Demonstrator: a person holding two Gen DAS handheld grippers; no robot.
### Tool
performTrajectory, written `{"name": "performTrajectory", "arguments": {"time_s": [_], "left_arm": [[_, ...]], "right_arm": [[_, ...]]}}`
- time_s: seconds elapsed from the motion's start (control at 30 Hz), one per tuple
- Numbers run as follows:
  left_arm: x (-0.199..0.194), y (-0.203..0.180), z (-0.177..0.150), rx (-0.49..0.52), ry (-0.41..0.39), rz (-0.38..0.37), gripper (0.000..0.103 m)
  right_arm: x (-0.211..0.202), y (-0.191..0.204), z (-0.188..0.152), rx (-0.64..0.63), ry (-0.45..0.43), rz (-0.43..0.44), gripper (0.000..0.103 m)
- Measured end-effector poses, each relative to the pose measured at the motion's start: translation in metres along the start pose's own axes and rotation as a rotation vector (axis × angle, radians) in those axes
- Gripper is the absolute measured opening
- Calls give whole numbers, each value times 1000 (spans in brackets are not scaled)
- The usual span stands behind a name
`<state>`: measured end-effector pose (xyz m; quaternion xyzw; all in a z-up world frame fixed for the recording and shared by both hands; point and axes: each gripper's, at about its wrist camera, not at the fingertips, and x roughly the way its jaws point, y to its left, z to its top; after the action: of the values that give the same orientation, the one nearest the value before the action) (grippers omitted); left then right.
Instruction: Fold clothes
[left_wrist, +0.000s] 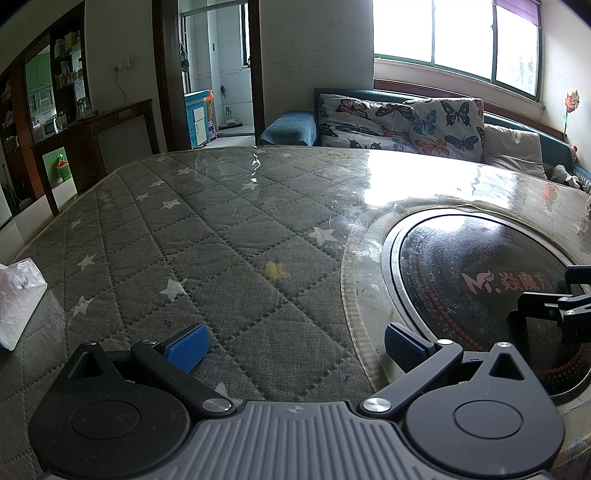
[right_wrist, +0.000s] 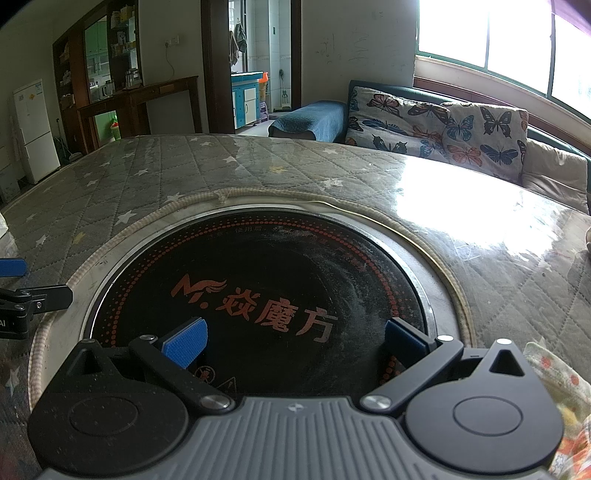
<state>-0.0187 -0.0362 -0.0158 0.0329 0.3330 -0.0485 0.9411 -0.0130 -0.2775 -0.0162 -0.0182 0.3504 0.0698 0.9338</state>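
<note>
My left gripper (left_wrist: 295, 345) is open and empty, low over the grey star-quilted table cover (left_wrist: 177, 236). My right gripper (right_wrist: 295, 341) is open and empty over the round black cooktop (right_wrist: 258, 295) set into the table. A pale garment with orange and yellow print (right_wrist: 565, 398) lies at the right edge of the right wrist view, beside the right gripper and partly hidden by it. The right gripper's fingers (left_wrist: 554, 306) show at the right edge of the left wrist view. The left gripper's fingers (right_wrist: 37, 295) show at the left edge of the right wrist view.
The cooktop (left_wrist: 480, 288) also shows in the left wrist view. A white plastic bag (left_wrist: 18, 299) lies at the table's left edge. A sofa with butterfly cushions (left_wrist: 402, 125) stands behind the table under the window. A wooden sideboard (left_wrist: 92, 140) stands at the back left.
</note>
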Motion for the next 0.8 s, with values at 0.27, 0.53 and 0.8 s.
{"name": "performTrajectory", "arguments": {"time_s": [0.27,0.53,0.8], "left_arm": [[0,0,0,0,0,0,103],[0,0,0,0,0,0,103],[0,0,0,0,0,0,103]], "right_arm": [[-1,-1,0,1,0,0,103],[-2,-2,0,2,0,1,103],[-3,-2,0,1,-1,1,103]]}}
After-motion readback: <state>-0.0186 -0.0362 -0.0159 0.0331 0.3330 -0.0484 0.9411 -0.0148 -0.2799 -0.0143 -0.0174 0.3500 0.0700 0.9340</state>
